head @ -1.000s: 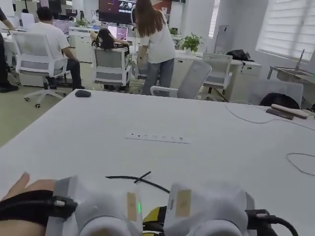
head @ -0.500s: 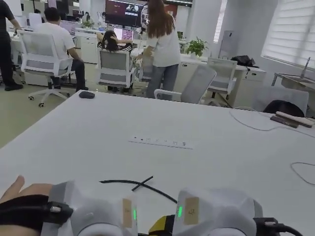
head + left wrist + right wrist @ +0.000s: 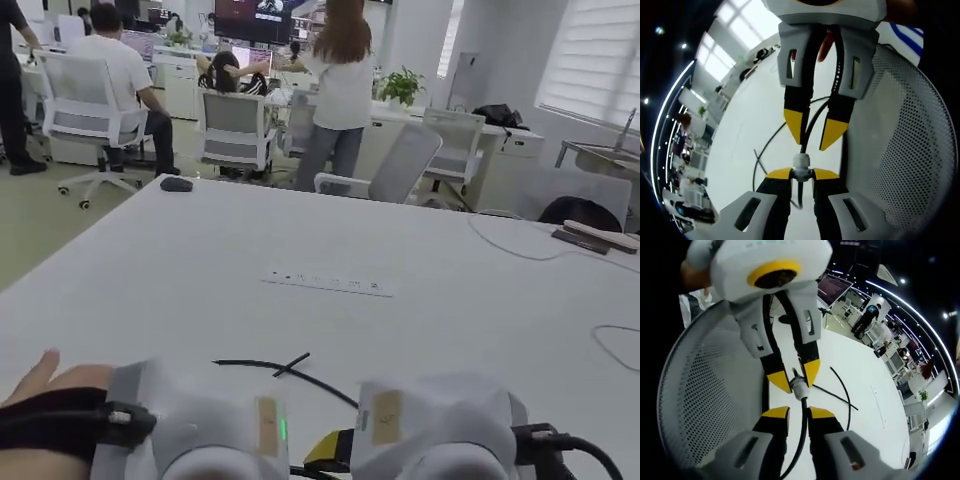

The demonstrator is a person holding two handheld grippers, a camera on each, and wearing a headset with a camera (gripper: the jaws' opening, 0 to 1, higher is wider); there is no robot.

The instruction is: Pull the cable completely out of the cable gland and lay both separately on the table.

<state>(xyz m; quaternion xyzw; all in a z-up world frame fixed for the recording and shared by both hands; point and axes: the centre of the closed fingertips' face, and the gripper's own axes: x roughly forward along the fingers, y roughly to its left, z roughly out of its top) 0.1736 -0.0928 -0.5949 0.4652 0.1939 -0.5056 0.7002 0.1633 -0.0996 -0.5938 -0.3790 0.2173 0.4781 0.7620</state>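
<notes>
At six o'clock in the left gripper view, the left gripper (image 3: 801, 173) has its yellow-tipped jaws closed on the white cable gland (image 3: 801, 164), which sits upright between them. The black cable (image 3: 810, 122) leaves the gland toward twelve o'clock and passes between the jaws of the right gripper (image 3: 812, 136), which reaches in from the top. Those jaws stand around the cable with a sliver of space beside it, so I cannot tell whether they pinch it or merely flank it. A short black stretch shows under the gland, toward six o'clock, so the cable is not yet out of the gland. The white table (image 3: 745, 115) lies toward nine o'clock, and a perforated grey surface (image 3: 910, 150) toward three.

The right gripper view gives the same from the other end. The cable runs up between that gripper's own jaws at six o'clock to the gland near the centre, which is held in the left gripper's tips coming from twelve. Toward three o'clock, loose cable lies on the table, where two black strands cross.

In the head view a hand (image 3: 40, 395) under a black strap sits at eight o'clock. A dark mouse (image 3: 176, 184) lies toward ten o'clock, well apart from the slack cable, which rests on the table just below centre. A white power strip (image 3: 330, 283) lies near it, toward twelve.
</notes>
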